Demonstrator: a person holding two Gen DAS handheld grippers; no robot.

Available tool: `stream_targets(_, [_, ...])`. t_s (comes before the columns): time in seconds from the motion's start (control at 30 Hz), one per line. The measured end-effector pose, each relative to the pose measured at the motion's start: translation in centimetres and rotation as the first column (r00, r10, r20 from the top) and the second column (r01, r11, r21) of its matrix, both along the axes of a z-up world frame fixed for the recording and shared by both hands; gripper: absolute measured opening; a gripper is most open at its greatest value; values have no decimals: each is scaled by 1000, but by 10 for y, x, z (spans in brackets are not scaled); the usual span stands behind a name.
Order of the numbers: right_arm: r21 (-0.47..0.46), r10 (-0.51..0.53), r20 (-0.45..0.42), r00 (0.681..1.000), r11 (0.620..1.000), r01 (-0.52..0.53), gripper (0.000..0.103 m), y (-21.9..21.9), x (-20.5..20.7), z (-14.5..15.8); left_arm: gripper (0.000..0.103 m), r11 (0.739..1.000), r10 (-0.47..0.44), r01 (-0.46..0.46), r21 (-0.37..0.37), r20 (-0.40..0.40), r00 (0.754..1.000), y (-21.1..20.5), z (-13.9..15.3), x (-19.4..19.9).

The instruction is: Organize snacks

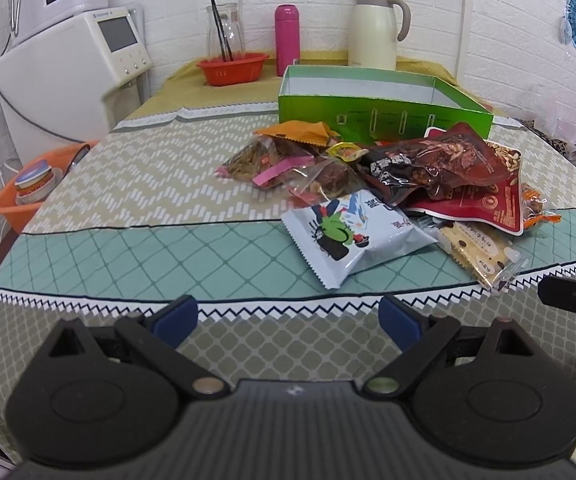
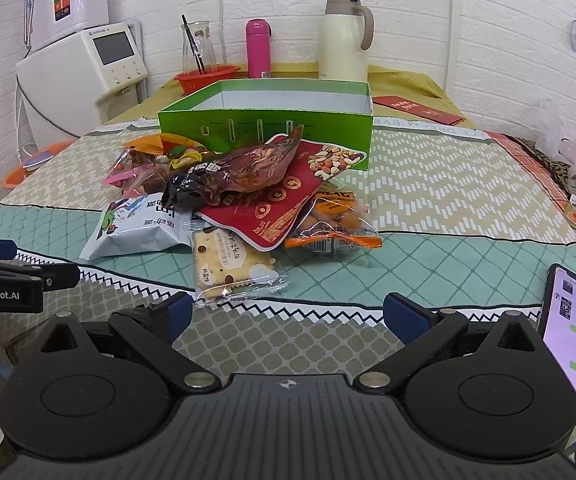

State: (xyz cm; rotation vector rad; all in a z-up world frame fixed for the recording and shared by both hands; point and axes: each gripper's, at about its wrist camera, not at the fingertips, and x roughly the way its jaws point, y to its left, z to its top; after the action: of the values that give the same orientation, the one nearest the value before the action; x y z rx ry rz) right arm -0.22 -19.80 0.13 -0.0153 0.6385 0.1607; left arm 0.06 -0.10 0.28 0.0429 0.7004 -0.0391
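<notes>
"GenRobot.AI" lettering on left claw (image 2: 24, 268), snack pile (image 2: 232, 200), green box (image 2: 264, 124)

This is a home dining corner. A table under a patterned green-and-beige cloth (image 2: 428, 184) stands against a white brick-look wall (image 2: 488, 20). At 12 o'clock stands a cream thermos jug (image 2: 342, 40), at 11 o'clock a pink flask (image 2: 258, 48), and at 10 o'clock a white countertop water dispenser (image 2: 84, 68).
</notes>
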Motion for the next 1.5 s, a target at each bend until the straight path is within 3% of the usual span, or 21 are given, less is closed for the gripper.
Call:
stream_targets(0.87, [-12,26,9,1000,1000,-26,103,4,4,-2,92,1000,-5,6,-27,4,1000,4,-1,2])
stream_targets(0.97, [1,77,39,996,997,-77,103,5,3,0,92,995,-28,31,-90,29,999,15,4,2])
stream_targets(1.07, [25,162,129,978,986,-166,103,8,-1,3,92,983,-44,52,-176,48,998,31,10,7])
stream_targets(1.13, [13,202,159,967,978,-206,103,16,3,4,92,964,-79,91,-250,57,995,40,12,12])
stream_targets(1.23, [-19,283,115,952,959,-283,103,32,16,1,92,928,-117,115,-355,16,993,48,9,25])
stream_targets(1.37, [7,405,95,909,913,-408,103,48,28,-1,92,919,-167,148,-366,-21,986,43,3,38])
stream_targets(1.5, [2,452,87,888,891,-454,103,60,43,-1,91,915,-200,174,-363,-33,979,39,2,49])
